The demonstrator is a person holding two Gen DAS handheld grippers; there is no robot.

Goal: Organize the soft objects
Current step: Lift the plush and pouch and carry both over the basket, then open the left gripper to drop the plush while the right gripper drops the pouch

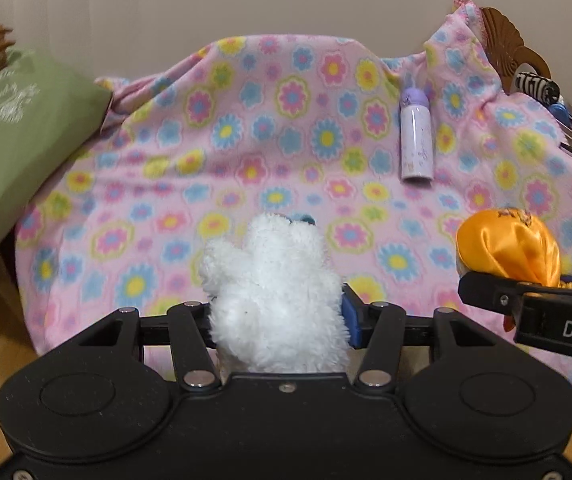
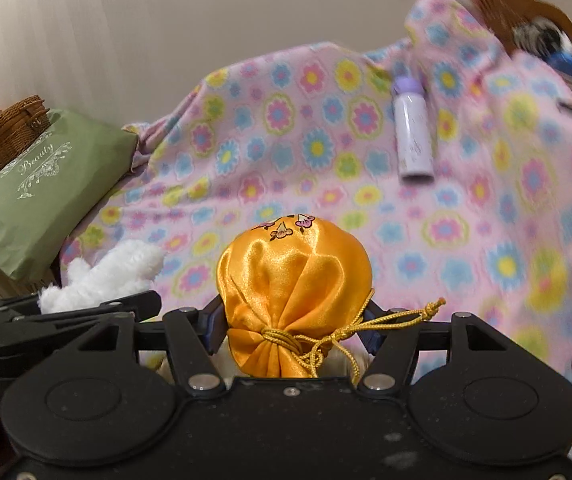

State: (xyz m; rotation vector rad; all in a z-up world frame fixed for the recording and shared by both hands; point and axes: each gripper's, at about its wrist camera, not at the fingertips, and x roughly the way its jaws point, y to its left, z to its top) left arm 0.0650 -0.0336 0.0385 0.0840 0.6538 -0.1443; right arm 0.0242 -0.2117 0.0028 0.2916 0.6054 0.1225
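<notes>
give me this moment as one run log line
left gripper: shut on white plush toy | right gripper: shut on orange satin pouch | both above floral blanket

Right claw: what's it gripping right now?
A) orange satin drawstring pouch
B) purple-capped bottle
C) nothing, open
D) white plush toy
A. In the right wrist view the right claw is shut on the orange satin drawstring pouch, pinched between both fingers; the white plush toy sits in the left claw, and the purple-capped bottle lies on the floral blanket.
</notes>
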